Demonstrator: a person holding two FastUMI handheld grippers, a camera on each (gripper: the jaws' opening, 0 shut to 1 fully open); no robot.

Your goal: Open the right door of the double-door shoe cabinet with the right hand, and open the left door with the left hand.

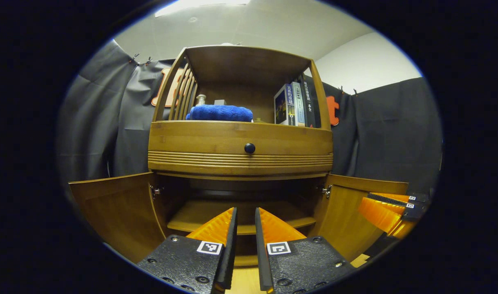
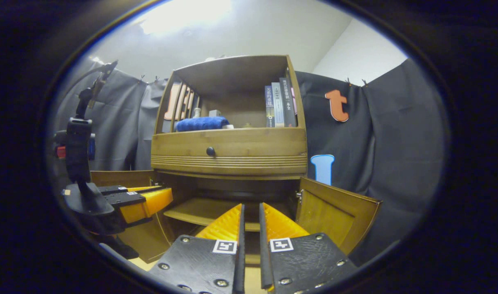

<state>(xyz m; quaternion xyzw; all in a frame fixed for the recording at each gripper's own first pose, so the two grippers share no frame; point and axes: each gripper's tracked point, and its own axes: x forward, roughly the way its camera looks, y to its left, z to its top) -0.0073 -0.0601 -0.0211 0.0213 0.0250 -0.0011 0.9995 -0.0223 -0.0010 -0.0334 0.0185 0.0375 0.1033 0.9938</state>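
- The shoe cabinet (image 1: 240,143) is standing against the booth's cloth wall, facing both cameras, with the left door (image 1: 118,212) and the right door (image 1: 355,216) both swung outward and the inner shelf (image 1: 199,216) showing between them.
- Judging from that, the opening looks done, and the step in hand is clearing the grippers away; doing it well means drawing each straight back, away from its door's free edge, so neither panel is getting nudged toward shut.
- The left gripper (image 1: 245,212) is hanging in front of the open compartment with its jaws nearly together, a narrow gap between them and nothing held.
- The right gripper (image 2: 251,208) is sitting likewise before the shelf, jaws close with a thin slit, gripping nothing.
- The right gripper view is showing the left gripper (image 2: 150,198) from the side, just beside the left door (image 2: 122,179), with its handle rising above it.
- The left gripper view is showing the right gripper (image 1: 389,212) low by the right door.
- A blue towel (image 1: 220,112) and books (image 1: 293,104) are sitting on the open top shelf above the drawer knob (image 1: 249,148).
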